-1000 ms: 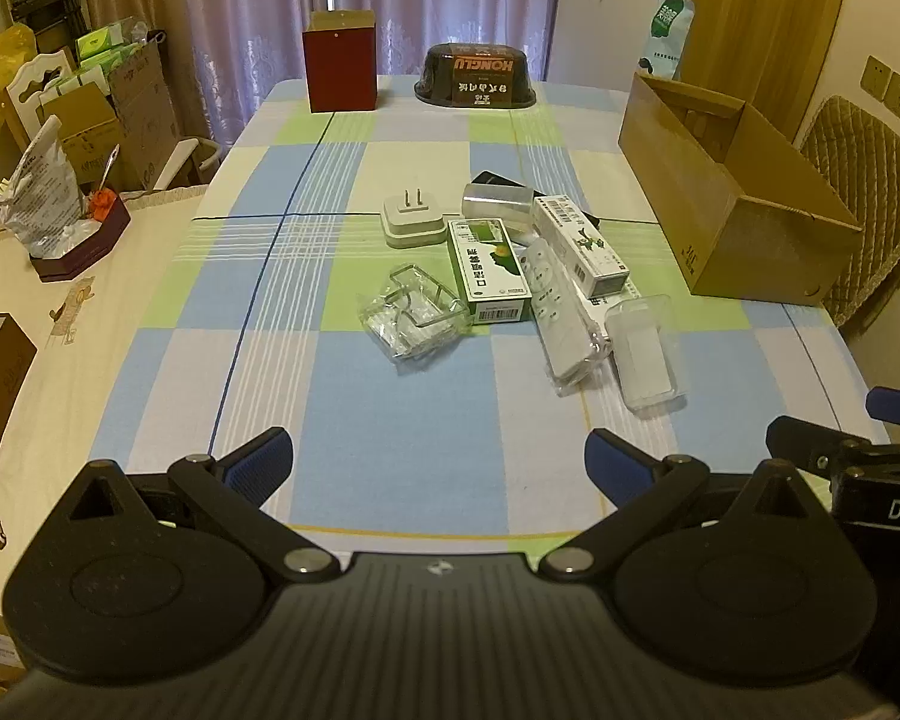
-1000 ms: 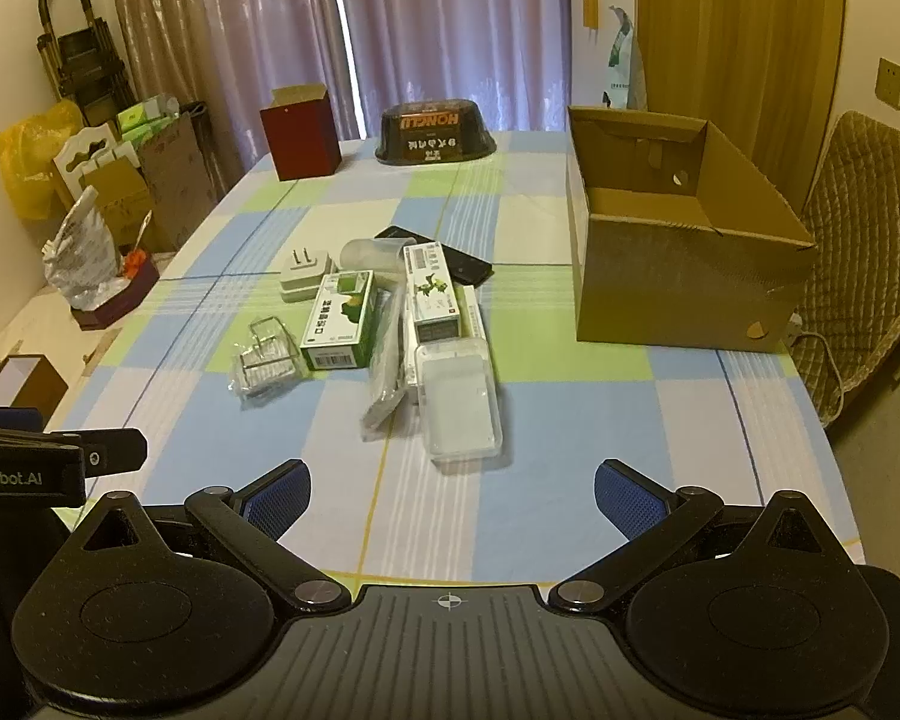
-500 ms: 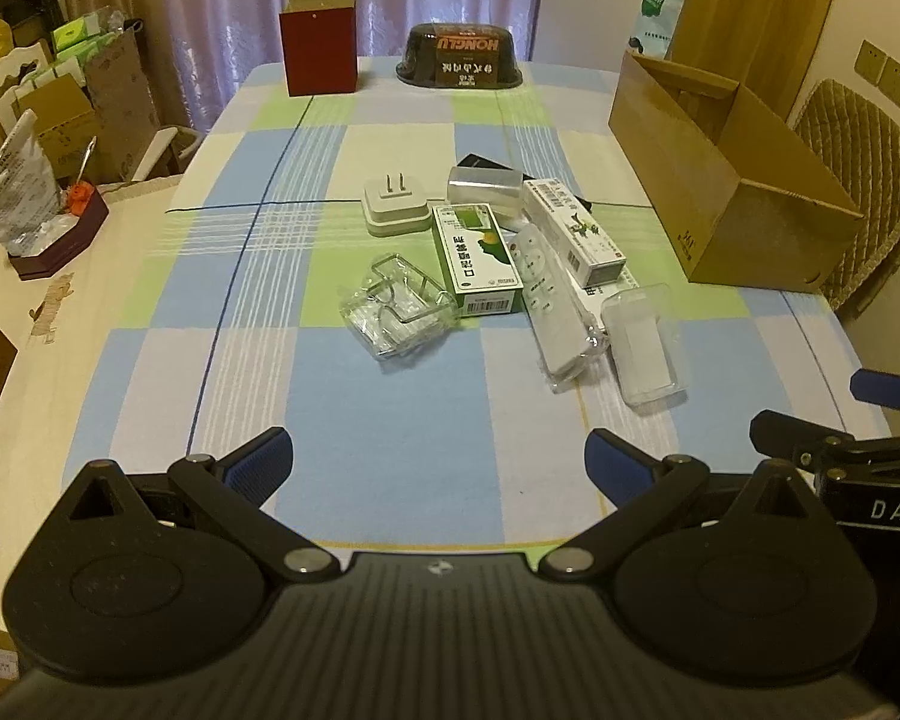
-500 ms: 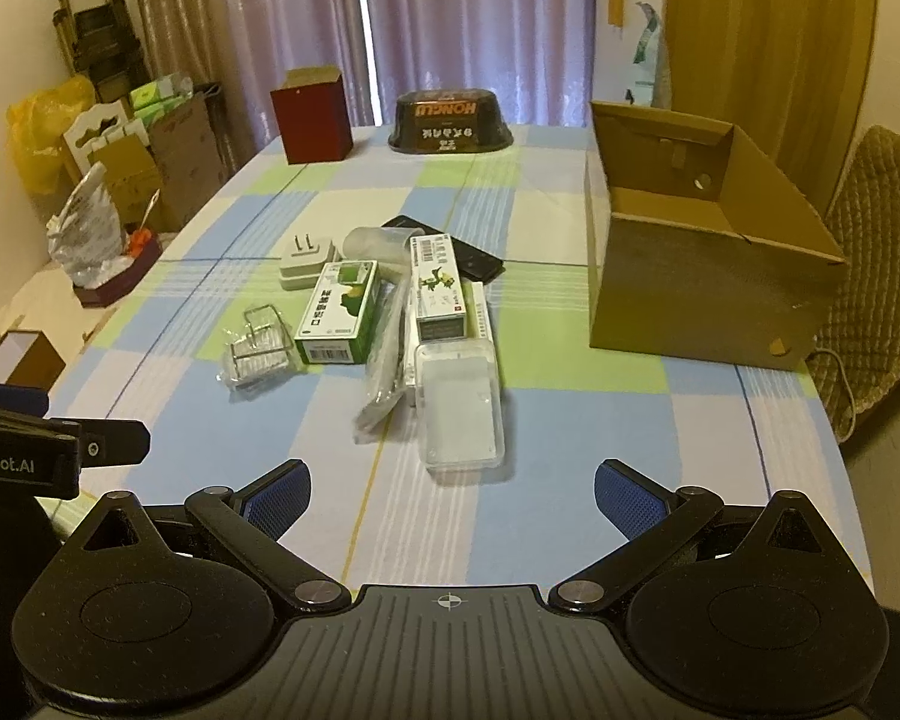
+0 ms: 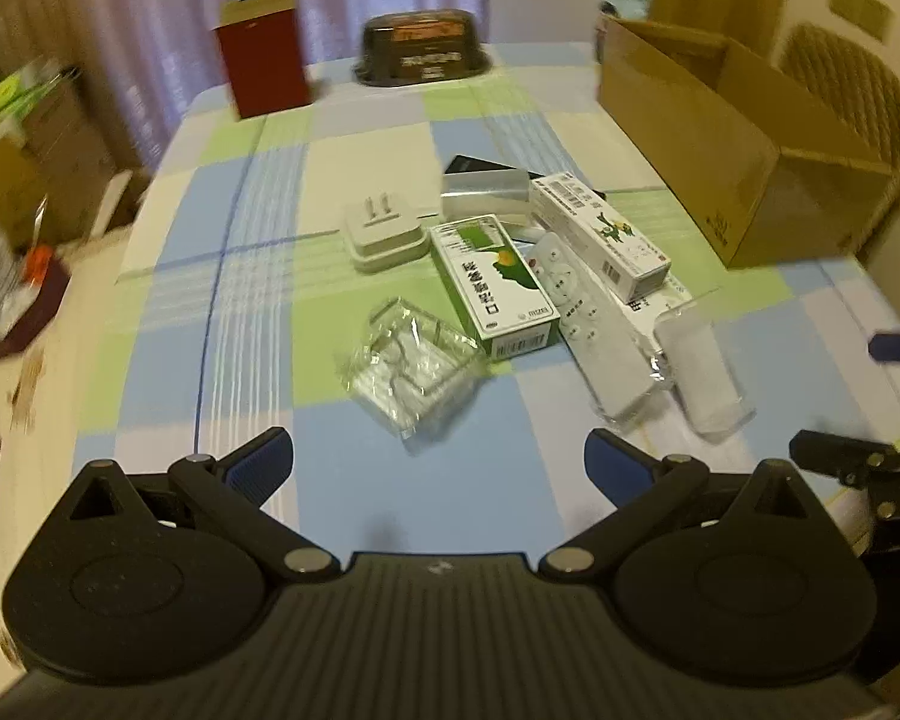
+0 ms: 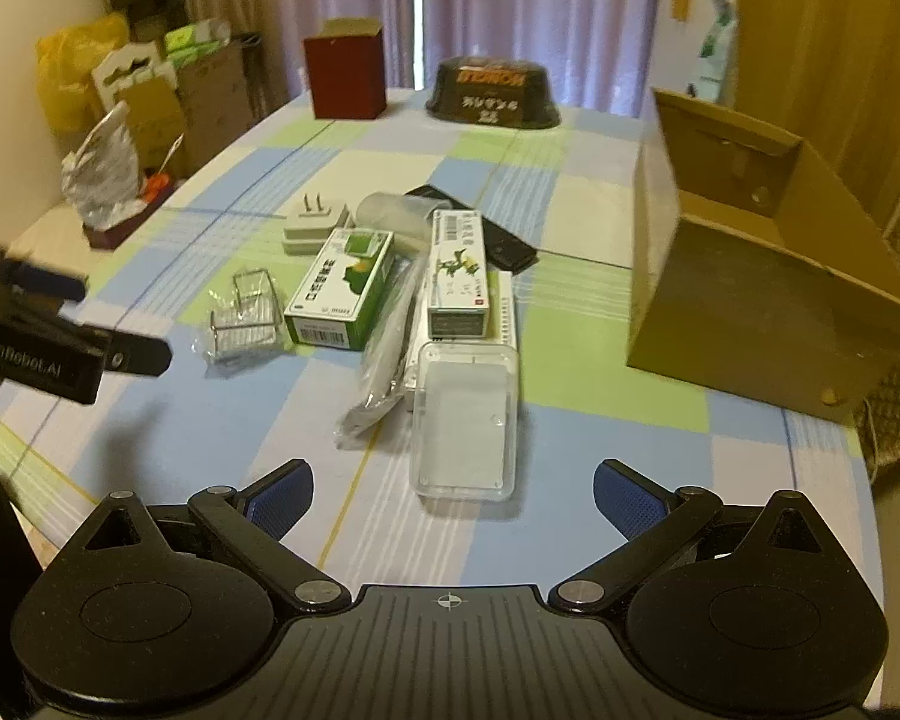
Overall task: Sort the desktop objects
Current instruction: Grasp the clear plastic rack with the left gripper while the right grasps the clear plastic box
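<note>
Item: mixed desktop clutter at the middle of the checked tablecloth (image 5: 390,498) — green carton (image 5: 495,285) leaning on a bagged white remote (image 5: 588,324), a long white carton (image 5: 600,234), a white plug adapter (image 5: 381,237), a crinkled bag of wire clips (image 5: 414,366), a clear lidded case (image 6: 465,420), with the open cardboard box (image 6: 762,276) well apart at your right. Both your tongs, left gripper (image 5: 438,462) and right gripper (image 6: 453,492), hang spread wide and empty over the near edge. Risk, as I judge it: the pieces overlap and touch, so closing on one may drag its neighbour, and the slick bags may slip from your pads.

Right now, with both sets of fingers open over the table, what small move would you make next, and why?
Probably ease the right gripper forward and down over the clear plastic case. It lies nearest, straight ahead between the open fingers, at the pile's near edge, with the cardboard box open nearby.
</note>
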`<state>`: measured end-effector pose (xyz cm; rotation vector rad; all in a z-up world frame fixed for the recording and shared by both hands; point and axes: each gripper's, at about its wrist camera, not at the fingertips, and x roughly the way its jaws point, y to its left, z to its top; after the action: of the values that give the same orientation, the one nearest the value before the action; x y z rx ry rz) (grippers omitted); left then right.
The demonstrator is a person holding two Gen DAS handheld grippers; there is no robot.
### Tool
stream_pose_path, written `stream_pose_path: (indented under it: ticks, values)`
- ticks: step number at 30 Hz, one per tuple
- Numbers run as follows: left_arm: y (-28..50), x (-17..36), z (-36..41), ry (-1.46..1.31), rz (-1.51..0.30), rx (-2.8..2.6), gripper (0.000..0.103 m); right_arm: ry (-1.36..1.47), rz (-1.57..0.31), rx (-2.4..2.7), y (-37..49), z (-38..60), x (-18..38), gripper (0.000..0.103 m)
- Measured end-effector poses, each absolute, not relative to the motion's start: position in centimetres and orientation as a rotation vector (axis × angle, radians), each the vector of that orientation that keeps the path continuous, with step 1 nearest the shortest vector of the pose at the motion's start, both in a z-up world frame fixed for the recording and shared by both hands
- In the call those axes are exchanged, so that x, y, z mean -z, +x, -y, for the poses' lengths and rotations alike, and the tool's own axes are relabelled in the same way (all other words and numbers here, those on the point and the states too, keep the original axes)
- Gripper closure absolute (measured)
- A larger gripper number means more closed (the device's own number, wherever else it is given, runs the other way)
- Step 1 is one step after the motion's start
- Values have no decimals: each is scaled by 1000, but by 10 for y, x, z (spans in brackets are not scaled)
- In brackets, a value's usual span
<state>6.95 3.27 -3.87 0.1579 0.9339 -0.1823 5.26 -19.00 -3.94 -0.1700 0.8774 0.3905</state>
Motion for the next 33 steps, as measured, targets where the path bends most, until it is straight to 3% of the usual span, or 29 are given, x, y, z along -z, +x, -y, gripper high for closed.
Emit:
stream_pose_path:
  ticks: [14,15,16,17,33]
  values:
    - [140,85,-41,418,-941,393,1,-254,-940,-431,100,182,82,1]
    - [144,88,-41,422,-940,399,1,-261,-943,-430,102,182,84,6]
    - [147,90,-42,426,-941,404,2,-266,-950,-433,104,181,87,22]
    - [149,92,-42,430,-941,407,2,-271,-956,-436,107,181,89,24]
    - [179,112,-34,499,-991,521,15,-250,-976,-411,117,183,101,24]
